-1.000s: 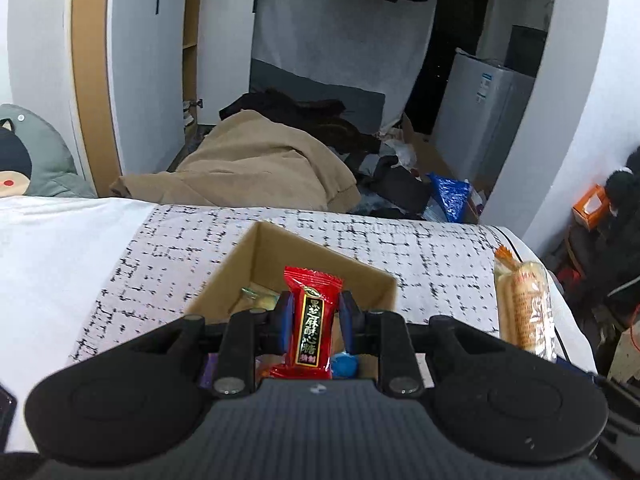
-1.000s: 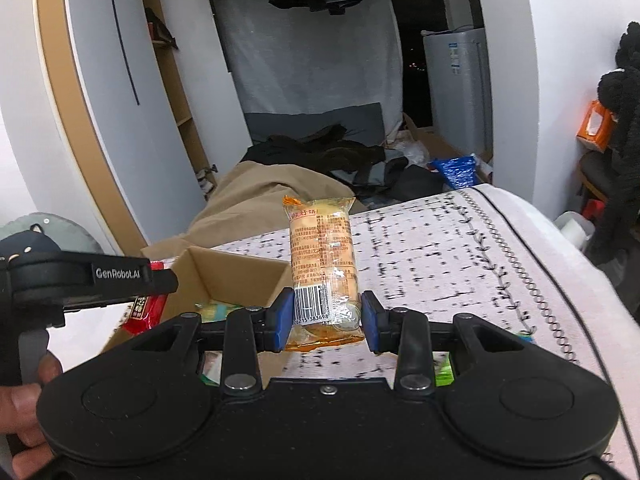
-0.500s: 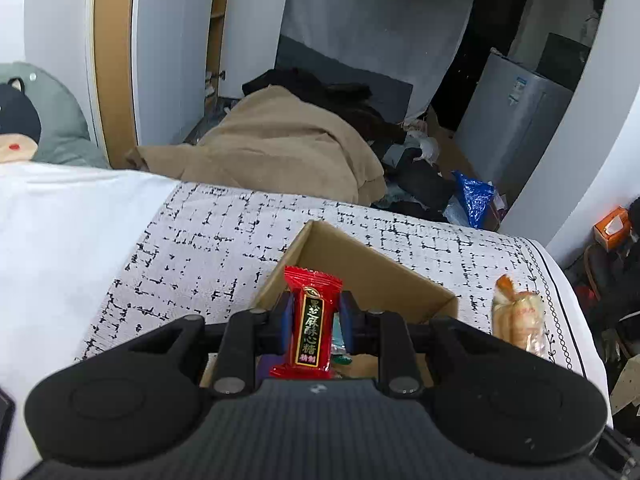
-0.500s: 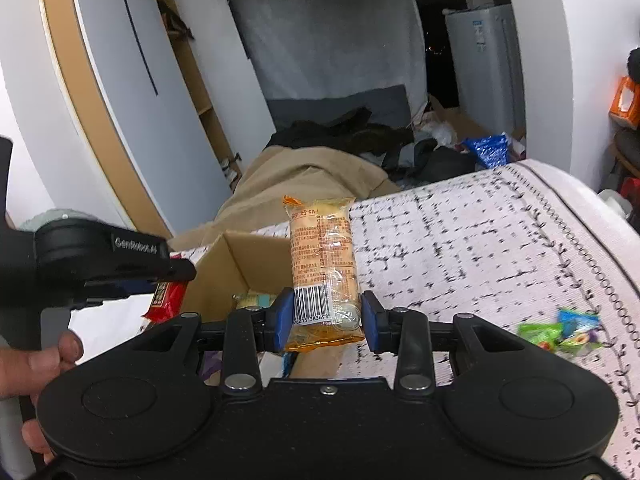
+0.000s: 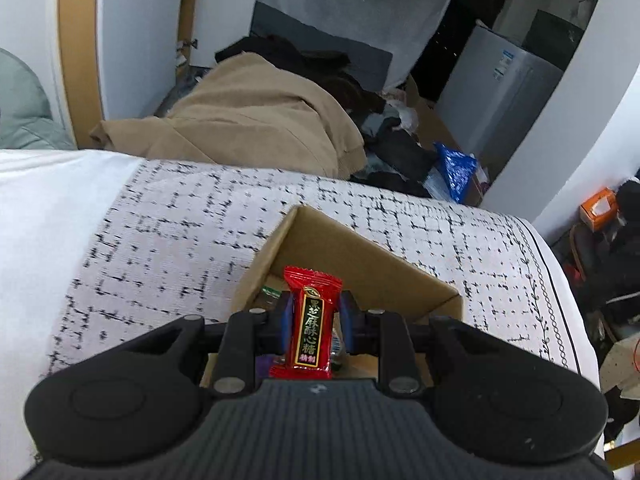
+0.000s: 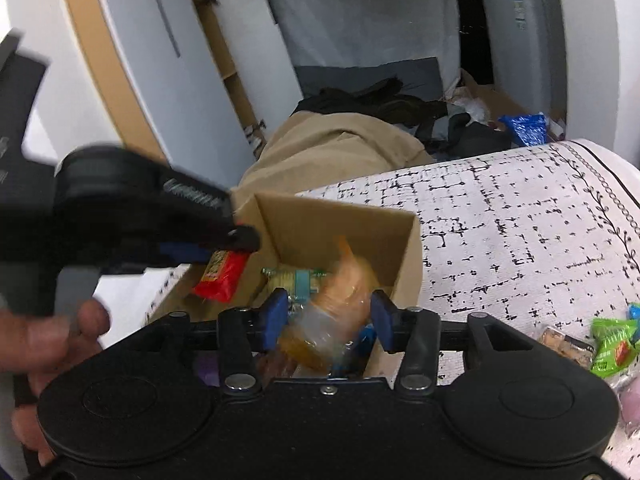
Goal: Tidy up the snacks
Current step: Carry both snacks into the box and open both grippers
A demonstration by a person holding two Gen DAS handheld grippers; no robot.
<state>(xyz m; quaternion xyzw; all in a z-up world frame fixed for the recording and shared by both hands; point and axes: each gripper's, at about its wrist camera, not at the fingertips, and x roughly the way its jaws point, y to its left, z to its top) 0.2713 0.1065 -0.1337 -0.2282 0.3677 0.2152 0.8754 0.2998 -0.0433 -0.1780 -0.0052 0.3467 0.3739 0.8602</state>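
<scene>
The left gripper (image 5: 314,316) clenches a red candy (image 5: 311,326) above the box (image 5: 360,256); the right gripper (image 6: 328,316) is spread, a blurred orange packet (image 6: 340,300) between its fingers over the box. The box sits on a speckled cloth (image 5: 160,240); a tan blanket (image 5: 248,116) lies beyond. Only the right view shows green snacks (image 6: 612,344) near right.

A red candy wrapper (image 5: 311,324) with gold characters on a black strip stood upright, pinched between the left claw (image 5: 313,320) at lower centre of the left wrist view. Behind it sat an open cardboard box (image 5: 360,256) holding wrapped snacks. In the right wrist view, a blurred orange-and-clear biscuit pack (image 6: 336,312) lay tilted inside the box, between the spread right claw (image 6: 329,318). Green-wrapped sweets (image 6: 612,344) lay at lower right.
</scene>
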